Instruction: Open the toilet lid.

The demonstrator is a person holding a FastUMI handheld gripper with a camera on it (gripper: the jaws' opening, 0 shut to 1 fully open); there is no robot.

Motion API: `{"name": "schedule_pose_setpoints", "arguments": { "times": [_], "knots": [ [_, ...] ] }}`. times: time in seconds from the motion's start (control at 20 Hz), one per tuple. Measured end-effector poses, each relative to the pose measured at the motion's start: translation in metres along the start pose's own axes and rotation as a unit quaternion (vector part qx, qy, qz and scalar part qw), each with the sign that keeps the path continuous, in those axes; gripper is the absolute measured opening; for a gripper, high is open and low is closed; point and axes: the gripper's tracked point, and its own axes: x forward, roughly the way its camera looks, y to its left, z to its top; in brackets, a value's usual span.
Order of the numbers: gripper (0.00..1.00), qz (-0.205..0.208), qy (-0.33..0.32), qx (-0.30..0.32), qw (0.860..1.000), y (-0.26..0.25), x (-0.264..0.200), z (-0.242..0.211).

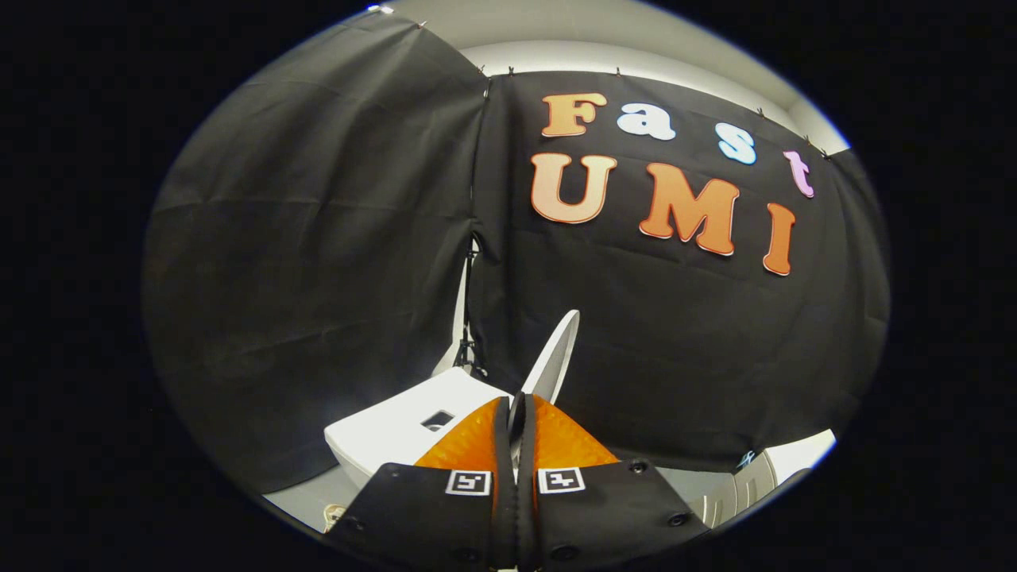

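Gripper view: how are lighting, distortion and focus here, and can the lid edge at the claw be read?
Gripper view: strong fisheye bending; dim overall, the black cloth wall swallows light; the white tank reads bright without glare; the raised lid is sharp, its lower edge pinched between the claw fingers, which look closed on it; no motion blur.

The white, smooth, hard-looking toilet lid [556, 353] is showing a semi-gloss, plastic-like finish. The white, boxy toilet tank [397, 433] beside it is presenting the same smooth, faintly shiny surface. The black booth wall cloth [318, 262] is hanging matt and woven, creasing softly. The gripper [520, 409] fingers [477, 441], pressed together, are showing finely ribbed, textured pads.
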Motion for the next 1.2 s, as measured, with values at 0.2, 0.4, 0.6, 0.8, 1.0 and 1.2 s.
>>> {"name": "schedule_pose_setpoints", "arguments": {
  "times": [0.2, 0.4, 0.6, 0.8, 1.0, 1.2],
  "knots": [
    [0.08, 0.011, 0.001, -0.009, 1.000, 0.021, 0.007, 0.004],
    [0.08, 0.016, 0.002, -0.008, 1.000, 0.036, 0.010, 0.004],
    [0.08, 0.022, 0.002, -0.019, 1.000, 0.058, 0.018, 0.006],
    [0.09, 0.035, 0.007, -0.022, 0.999, 0.081, 0.028, 0.005],
    [0.08, 0.036, 0.007, -0.041, 0.998, 0.099, 0.032, 0.006],
    [0.08, 0.036, 0.004, -0.063, 0.997, 0.118, 0.038, 0.004]
  ]
}}
